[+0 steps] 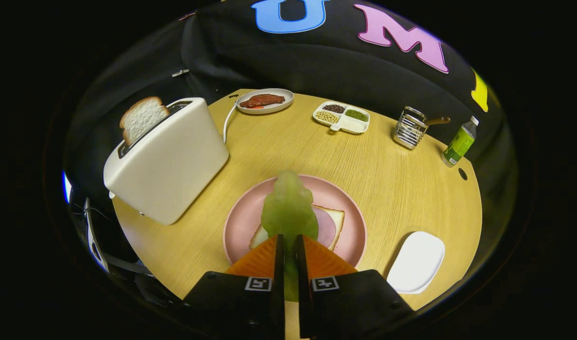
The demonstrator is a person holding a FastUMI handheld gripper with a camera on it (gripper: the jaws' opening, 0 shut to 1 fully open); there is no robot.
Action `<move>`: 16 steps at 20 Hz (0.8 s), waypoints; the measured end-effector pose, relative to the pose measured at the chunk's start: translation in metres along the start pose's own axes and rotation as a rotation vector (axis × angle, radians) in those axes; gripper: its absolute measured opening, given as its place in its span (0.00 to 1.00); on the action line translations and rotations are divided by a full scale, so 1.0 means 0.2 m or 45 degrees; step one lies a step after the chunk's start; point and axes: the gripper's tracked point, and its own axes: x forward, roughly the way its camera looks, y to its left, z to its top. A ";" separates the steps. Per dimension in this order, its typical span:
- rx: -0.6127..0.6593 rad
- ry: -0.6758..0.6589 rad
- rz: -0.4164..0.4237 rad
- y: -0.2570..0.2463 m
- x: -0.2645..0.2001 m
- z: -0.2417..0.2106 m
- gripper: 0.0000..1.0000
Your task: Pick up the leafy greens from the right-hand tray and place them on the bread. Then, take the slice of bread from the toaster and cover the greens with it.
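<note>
Clamped nearly together, the jaws of the gripper (288, 245) pinch the leafy greens (288, 210) between the two orange fingers (257, 259), with only a thin strip of green showing in the gap. From the fingertips the pale green leaf stands forward, over the pink plate (349, 236). On that plate lies a slice of bread (335, 219) with a round of pink ham (325, 229) on it; the leaf covers part of both from this view, and whether it touches them cannot be told. Beside the plate, on the right, a white tray (417, 262) sits on the wooden table (387, 174). Left of the plate stands the white toaster (167, 158), a second slice of bread (142, 118) sticking up out of its slot. Beyond, along the far edge of the table, are a white dish with a reddish-brown piece of meat (263, 100), a divided dish of beans (341, 116), a wire rack (409, 127) and a small bottle (459, 142) with a green label.
</note>
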 end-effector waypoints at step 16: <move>0.041 -0.193 0.040 0.15 -0.23 0.27 1.00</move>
